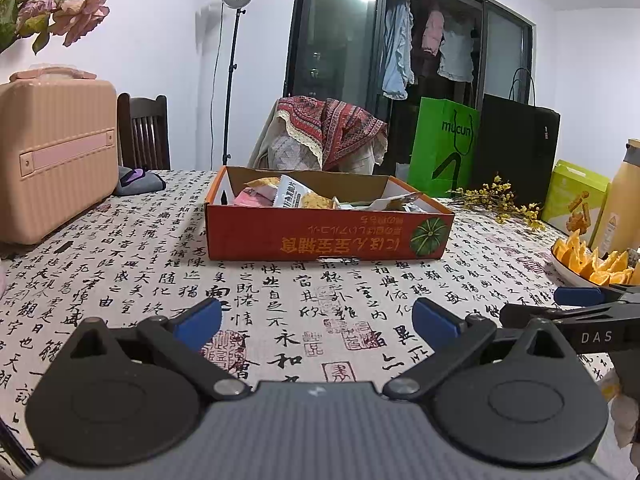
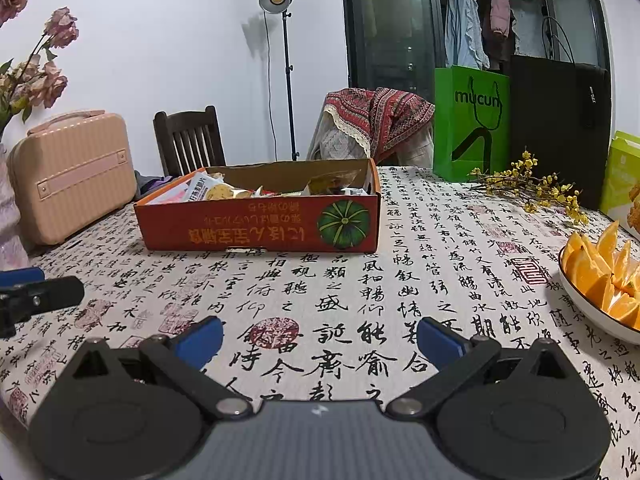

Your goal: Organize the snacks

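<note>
Ahead, one red box (image 1: 320, 236) of snack packets (image 1: 288, 196), left tool (image 1: 316, 320) spread empty, right tool (image 2: 320, 338) likewise.

A pink suitcase (image 1: 56, 156) stands at nine o'clock on the calligraphy tablecloth (image 1: 280, 300), with a dark wooden chair (image 1: 144, 132) just behind it. At two o'clock a green paper bag (image 1: 444, 148) and a black bag (image 1: 516, 148) stand side by side, with yellow flower sprigs (image 1: 500, 200) lying before them. A bowl of orange wedges (image 2: 600, 280) sits at three o'clock, and a lamp on a stand (image 2: 280, 0) rises at twelve.
</note>
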Motion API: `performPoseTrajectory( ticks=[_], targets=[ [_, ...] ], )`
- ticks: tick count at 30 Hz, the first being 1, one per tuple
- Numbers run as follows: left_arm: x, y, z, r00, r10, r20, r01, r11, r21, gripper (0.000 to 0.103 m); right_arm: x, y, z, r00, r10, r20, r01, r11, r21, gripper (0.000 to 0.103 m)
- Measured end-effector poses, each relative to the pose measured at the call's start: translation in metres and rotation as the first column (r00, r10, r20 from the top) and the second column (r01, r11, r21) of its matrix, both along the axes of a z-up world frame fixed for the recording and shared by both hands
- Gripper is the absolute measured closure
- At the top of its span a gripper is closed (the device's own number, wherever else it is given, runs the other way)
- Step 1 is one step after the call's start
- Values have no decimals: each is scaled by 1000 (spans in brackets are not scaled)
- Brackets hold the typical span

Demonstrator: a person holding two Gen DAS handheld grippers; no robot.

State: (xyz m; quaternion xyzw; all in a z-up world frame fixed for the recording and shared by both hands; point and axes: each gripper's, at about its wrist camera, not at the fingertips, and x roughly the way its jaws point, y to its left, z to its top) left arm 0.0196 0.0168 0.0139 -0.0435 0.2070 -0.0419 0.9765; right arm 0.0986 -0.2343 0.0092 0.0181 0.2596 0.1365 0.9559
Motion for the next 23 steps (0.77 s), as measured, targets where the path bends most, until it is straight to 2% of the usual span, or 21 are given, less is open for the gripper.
performPoseTrajectory(
  ticks=[23],
  targets=[
    [0,-4,-1,1000,-18,3,18,1000,-9,0,0,-2,-6,1000,-1,-6,1,1000,4,0]
  ],
)
